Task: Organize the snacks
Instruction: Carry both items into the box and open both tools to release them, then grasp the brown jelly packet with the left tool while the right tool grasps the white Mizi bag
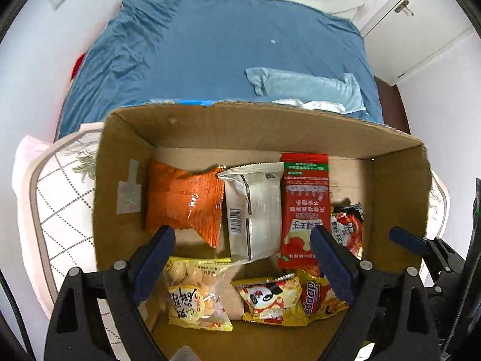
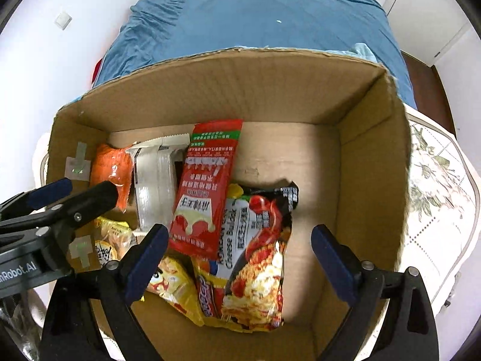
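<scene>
An open cardboard box (image 1: 270, 114) (image 2: 270, 57) holds several snack packs. Along the back lie an orange bag (image 1: 186, 201), a white pack (image 1: 252, 210) and a red pack (image 1: 303, 207). A black noodle pack (image 2: 258, 255) lies to the right of them, partly under the red pack (image 2: 204, 192). Nearer me are a clear bag of round biscuits (image 1: 195, 294), a yellow panda bag (image 1: 270, 297) and a yellow-red bag (image 1: 318, 297). My left gripper (image 1: 243, 258) hangs open over the left packs, gripping nothing. My right gripper (image 2: 240, 258) stands open above the noodle pack, apart from it.
The box sits on a floral quilted pad (image 1: 60, 198) at the foot of a bed with a blue sheet (image 1: 210, 45) and a light blue pillow (image 1: 306, 87). The box's right part (image 2: 315, 165) shows bare floor. A white cupboard door (image 1: 421, 30) is at the far right.
</scene>
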### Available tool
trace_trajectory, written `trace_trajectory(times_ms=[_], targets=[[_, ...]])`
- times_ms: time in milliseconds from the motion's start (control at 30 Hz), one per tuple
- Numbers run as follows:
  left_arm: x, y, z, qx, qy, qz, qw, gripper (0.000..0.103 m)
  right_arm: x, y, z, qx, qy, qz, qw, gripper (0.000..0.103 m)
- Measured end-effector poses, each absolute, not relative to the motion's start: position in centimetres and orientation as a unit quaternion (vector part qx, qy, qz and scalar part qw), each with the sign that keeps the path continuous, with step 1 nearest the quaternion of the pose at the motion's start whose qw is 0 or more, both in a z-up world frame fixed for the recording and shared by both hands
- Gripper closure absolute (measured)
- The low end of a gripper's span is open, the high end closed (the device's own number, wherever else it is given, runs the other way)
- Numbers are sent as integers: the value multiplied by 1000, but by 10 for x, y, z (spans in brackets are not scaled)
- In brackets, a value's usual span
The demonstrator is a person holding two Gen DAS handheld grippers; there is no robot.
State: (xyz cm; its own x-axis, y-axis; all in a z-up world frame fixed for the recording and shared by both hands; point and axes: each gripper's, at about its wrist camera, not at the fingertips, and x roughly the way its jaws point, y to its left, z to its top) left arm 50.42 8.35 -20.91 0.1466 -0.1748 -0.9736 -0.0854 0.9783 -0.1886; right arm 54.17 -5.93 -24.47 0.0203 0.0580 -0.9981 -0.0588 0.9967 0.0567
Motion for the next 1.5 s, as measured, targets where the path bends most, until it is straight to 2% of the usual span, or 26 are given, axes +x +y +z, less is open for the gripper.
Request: trace_trajectory(times_ms=[633,967,1200,1500], targets=[[394,67,-117,-54,555,-12,830,11,443,-67,-148,-10,605,35,796,4],[330,54,-93,-59,538,-19,841,11,380,-64,-129,7,600,44,799,4],[282,56,-114,-73,555,-15,829,11,324,-81,-154,26,630,34,776,4],[247,52,-212,-79,645,1,761,11,271,-138,-226,30,681,-47,730,4]])
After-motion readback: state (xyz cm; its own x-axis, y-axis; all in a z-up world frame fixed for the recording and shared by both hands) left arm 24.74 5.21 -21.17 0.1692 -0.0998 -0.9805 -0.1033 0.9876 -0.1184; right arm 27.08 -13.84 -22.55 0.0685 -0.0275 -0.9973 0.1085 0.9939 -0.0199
